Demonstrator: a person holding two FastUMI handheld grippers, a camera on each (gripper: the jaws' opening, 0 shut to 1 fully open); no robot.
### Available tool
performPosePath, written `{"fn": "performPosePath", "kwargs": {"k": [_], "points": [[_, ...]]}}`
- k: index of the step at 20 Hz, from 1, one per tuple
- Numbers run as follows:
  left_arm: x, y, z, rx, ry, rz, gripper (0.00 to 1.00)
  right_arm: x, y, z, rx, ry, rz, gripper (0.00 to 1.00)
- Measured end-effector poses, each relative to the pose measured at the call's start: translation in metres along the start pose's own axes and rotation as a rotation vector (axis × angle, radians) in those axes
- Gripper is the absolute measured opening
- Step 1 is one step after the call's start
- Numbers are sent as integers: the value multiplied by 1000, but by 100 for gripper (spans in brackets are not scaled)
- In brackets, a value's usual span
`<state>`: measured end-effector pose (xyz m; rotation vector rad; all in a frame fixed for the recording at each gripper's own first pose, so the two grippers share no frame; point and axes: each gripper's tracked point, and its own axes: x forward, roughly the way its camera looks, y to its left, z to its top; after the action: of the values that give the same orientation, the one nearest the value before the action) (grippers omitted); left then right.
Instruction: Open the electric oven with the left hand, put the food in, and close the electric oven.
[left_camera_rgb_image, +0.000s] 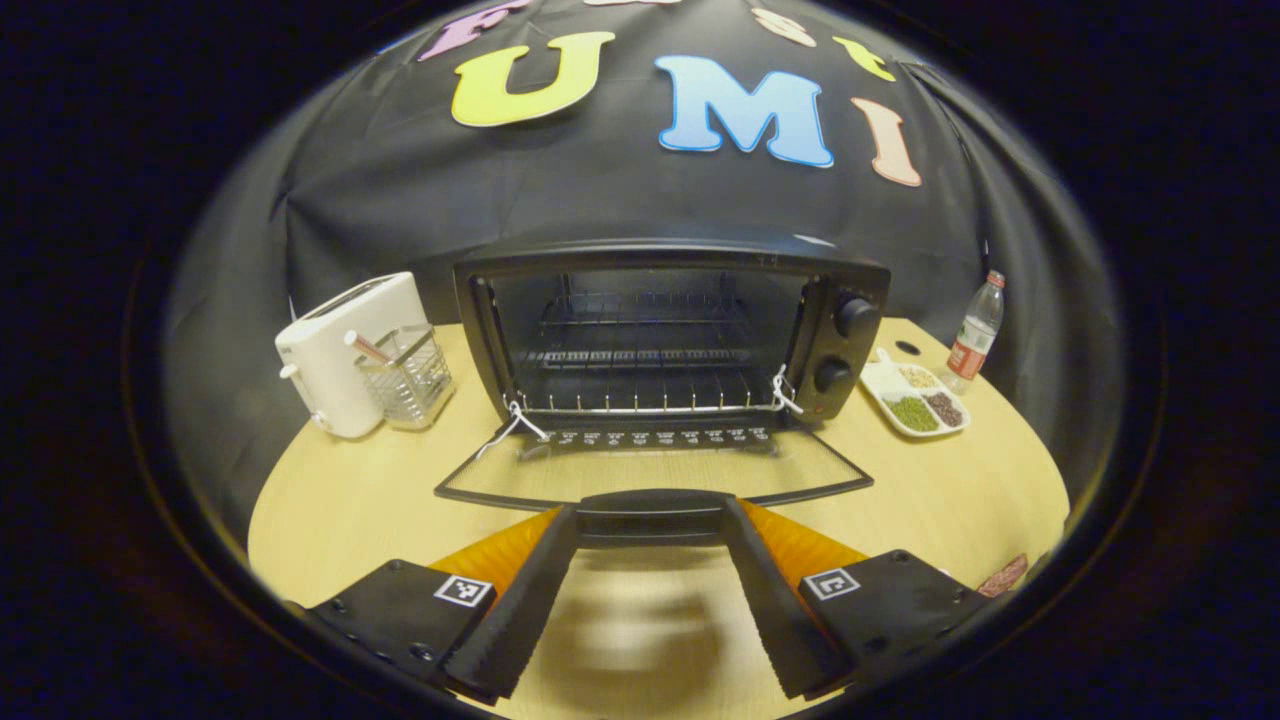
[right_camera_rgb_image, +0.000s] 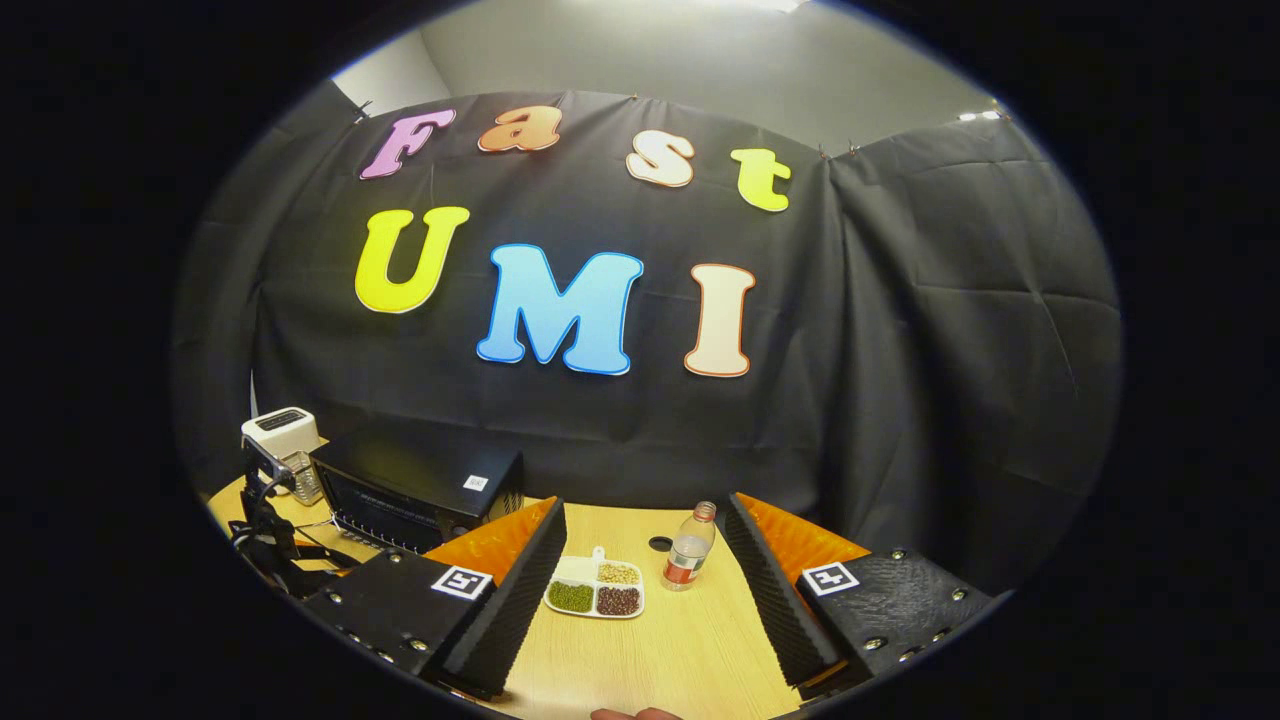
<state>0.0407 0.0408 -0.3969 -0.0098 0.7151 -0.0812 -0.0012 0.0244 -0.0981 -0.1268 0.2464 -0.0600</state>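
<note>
The black electric oven (left_camera_rgb_image: 840, 300) stands open at the back of the table, its wire rack (left_camera_rgb_image: 640, 355) bare. Its glass door (left_camera_rgb_image: 650, 470) lies folded down flat toward me. My left gripper (left_camera_rgb_image: 650, 512) is open, and the door's handle (left_camera_rgb_image: 650, 520) lies between its fingertips. The food is a white divided plate (left_camera_rgb_image: 915, 400) of green, brown and pale grains, right of the oven. My right gripper (right_camera_rgb_image: 642, 520) hangs open above the table with nothing in it, the plate (right_camera_rgb_image: 595, 590) below and ahead of it. From this side the oven (right_camera_rgb_image: 420, 485) appears at the left.
A white toaster (left_camera_rgb_image: 345, 350) and a clear holder (left_camera_rgb_image: 405, 375) stand left of the oven. A plastic bottle (left_camera_rgb_image: 975, 335) stands by the plate, near the table's right edge. Bare wooden tabletop (left_camera_rgb_image: 950, 500) lies in front of the oven.
</note>
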Motion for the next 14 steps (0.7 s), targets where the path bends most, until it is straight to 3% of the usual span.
{"fn": "performPosePath", "kwargs": {"k": [7, 14], "points": [[-3, -1, -12, -10, 13, -18, 97, 1, 14, -40, 7, 101, 52, 97], [-63, 17, 44, -92, -145, 13, 99, -3, 65, -127, 114, 365, 277, 97]]}}
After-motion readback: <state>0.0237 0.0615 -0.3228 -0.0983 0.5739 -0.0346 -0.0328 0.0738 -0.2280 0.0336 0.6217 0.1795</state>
